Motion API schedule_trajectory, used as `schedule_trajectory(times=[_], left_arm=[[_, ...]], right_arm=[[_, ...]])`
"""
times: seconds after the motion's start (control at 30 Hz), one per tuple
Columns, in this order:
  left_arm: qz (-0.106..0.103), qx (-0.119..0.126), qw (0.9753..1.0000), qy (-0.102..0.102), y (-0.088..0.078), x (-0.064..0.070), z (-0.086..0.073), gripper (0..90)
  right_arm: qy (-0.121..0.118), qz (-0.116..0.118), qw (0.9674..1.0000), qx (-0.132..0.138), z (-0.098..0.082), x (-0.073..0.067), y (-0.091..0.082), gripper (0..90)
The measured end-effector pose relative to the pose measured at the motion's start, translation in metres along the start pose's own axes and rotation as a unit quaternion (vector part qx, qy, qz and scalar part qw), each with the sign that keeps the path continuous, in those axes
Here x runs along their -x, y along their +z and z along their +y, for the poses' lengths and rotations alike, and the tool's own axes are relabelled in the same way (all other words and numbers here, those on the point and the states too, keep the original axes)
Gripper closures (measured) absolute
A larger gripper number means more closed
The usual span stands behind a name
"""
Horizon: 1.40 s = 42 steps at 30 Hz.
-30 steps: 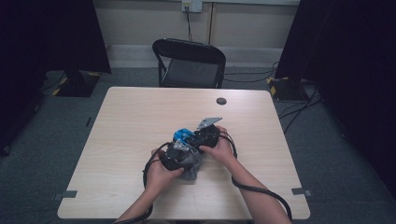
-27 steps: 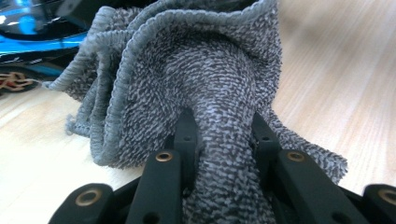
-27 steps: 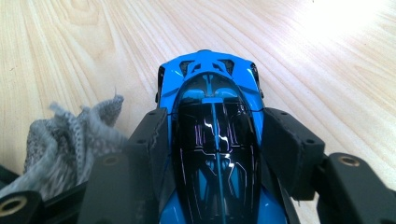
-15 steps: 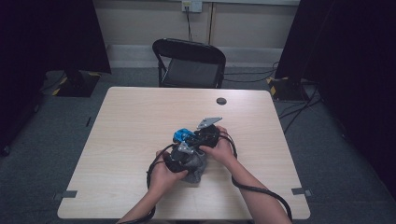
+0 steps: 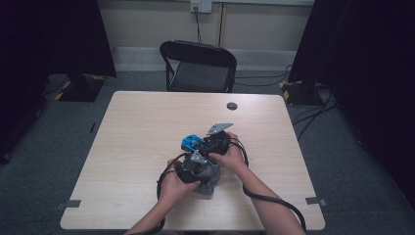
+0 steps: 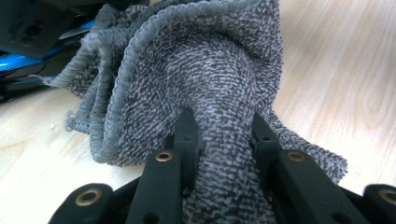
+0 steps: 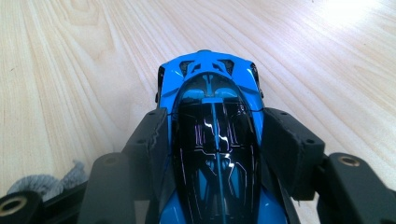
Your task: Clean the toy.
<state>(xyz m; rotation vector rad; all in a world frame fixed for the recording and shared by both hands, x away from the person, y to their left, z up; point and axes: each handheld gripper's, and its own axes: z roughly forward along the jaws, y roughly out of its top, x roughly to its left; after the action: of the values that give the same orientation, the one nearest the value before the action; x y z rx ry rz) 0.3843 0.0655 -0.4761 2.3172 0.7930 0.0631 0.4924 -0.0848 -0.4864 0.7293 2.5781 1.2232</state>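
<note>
A shiny blue toy car (image 7: 212, 140) with a dark canopy sits between the jaws of my right gripper (image 7: 212, 135), which is shut on its sides just above the wooden table (image 7: 70, 70). From above, the toy car (image 5: 193, 143) shows as a blue patch left of my right gripper (image 5: 208, 143). A grey knitted cloth (image 6: 210, 88) is bunched up in my left gripper (image 6: 224, 144), whose jaws pinch a thick fold of it. In the high view the cloth (image 5: 208, 177) lies on the table under both hands, by my left gripper (image 5: 195, 166).
The pale wooden table (image 5: 137, 147) has a small black round disc (image 5: 232, 105) near its far edge. A black folding chair (image 5: 198, 66) stands behind the table. Black cables (image 5: 274, 200) trail from the grippers over the near edge.
My left hand has shifted slightly to the right with the cloth, closer to the right hand. The right gripper and the car have stayed put.
</note>
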Motion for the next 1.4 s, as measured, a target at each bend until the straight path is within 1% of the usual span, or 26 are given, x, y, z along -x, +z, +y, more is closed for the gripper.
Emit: schedule_trajectory(times=[0.13, 0.17, 0.23, 0.3, 0.6, 0.73, 0.9, 0.93, 0.97, 1.07, 1.1, 1.17, 1.2, 1.27, 1.33, 1.4], left_arm=[[-0.006, 0.001, 1.0, 0.004, 0.001, 0.002, 0.001, 70.9], [-0.005, 0.002, 1.0, 0.004, 0.002, 0.002, 0.001, 70.8], [-0.007, -0.002, 0.9999, 0.01, 0.002, 0.003, 0.002, 70.8], [-0.009, 0.002, 0.9999, 0.006, 0.003, 0.004, 0.002, 70.8], [-0.021, -0.001, 0.9996, 0.019, 0.004, 0.007, 0.003, 70.7], [-0.023, 0.0, 0.9996, 0.019, 0.005, 0.008, 0.003, 70.7], [-0.031, 0.007, 0.9994, 0.015, 0.007, 0.01, 0.004, 70.7], [-0.032, 0.002, 0.9992, 0.023, 0.007, 0.01, 0.004, 70.6], [-0.032, 0.006, 0.9993, 0.017, 0.007, 0.011, 0.004, 70.6], [-0.035, 0.003, 0.9991, 0.024, 0.007, 0.012, 0.005, 70.6], [-0.036, 0.008, 0.9992, 0.018, 0.008, 0.013, 0.005, 70.6], [-0.039, 0.006, 0.9989, 0.026, 0.008, 0.014, 0.005, 70.5], [-0.041, 0.01, 0.9989, 0.021, 0.008, 0.015, 0.004, 70.5], [-0.043, 0.005, 0.9986, 0.03, 0.008, 0.015, 0.005, 70.5], [-0.047, 0.009, 0.9984, 0.031, 0.008, 0.018, 0.005, 70.4], [-0.051, 0.01, 0.998, 0.036, 0.008, 0.02, 0.006, 70.4]], right_arm=[[0.0, 0.0, 1.0, 0.0, 0.0, 0.0, 0.0, 42.3], [-0.001, 0.0, 1.0, 0.0, 0.0, 0.0, 0.0, 42.3], [-0.001, 0.0, 1.0, 0.0, 0.0, 0.0, 0.0, 42.3], [-0.001, 0.0, 1.0, 0.001, 0.0, 0.0, 0.0, 42.3], [-0.001, 0.001, 1.0, 0.003, -0.001, 0.0, 0.0, 42.3], [-0.002, 0.001, 1.0, 0.002, -0.001, 0.0, 0.0, 42.3], [-0.003, 0.001, 1.0, 0.0, 0.0, 0.0, 0.0, 42.3], [-0.003, 0.001, 1.0, 0.0, 0.0, 0.0, 0.0, 42.3], [-0.003, 0.001, 1.0, 0.0, 0.0, 0.0, 0.0, 42.3], [-0.003, 0.002, 1.0, 0.0, 0.0, 0.0, 0.0, 42.3], [-0.003, 0.001, 1.0, 0.0, 0.0, 0.0, 0.0, 42.3], [-0.003, 0.001, 1.0, 0.0, 0.0, 0.0, 0.0, 42.3], [-0.003, 0.001, 1.0, 0.0, 0.0, 0.0, 0.0, 42.3], [-0.003, 0.002, 1.0, 0.001, 0.0, 0.001, 0.0, 42.3], [-0.002, 0.002, 1.0, 0.0, 0.0, 0.001, 0.0, 42.2], [0.0, 0.002, 1.0, 0.0, 0.0, 0.001, 0.0, 42.1]])
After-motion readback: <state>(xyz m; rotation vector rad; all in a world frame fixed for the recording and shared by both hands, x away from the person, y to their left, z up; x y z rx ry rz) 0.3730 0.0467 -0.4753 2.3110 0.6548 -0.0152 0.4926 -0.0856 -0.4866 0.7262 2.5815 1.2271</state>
